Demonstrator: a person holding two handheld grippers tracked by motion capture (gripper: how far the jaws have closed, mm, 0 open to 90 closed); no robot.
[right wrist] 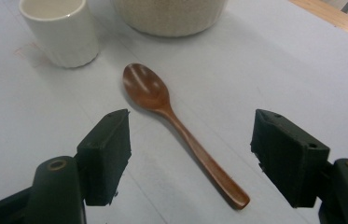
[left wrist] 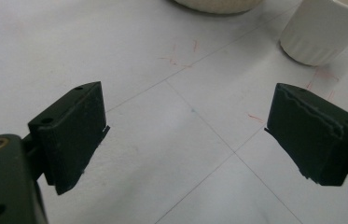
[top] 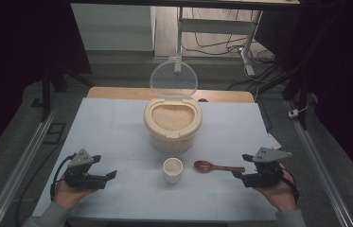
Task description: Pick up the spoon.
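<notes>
A cream rice container stands mid-table, full of rice, its clear lid hinged up behind it. In front of it stands a small white cup. A brown wooden spoon lies flat to the cup's right, bowl toward the cup. My right gripper is open just behind the spoon's handle end, its jaws either side of the handle. My left gripper is open over bare table, left of the cup, holding nothing.
The white table top has faint grid lines and a wooden strip along its far edge. Metal rails run along both sides on the floor. A desk frame and cables stand beyond the table.
</notes>
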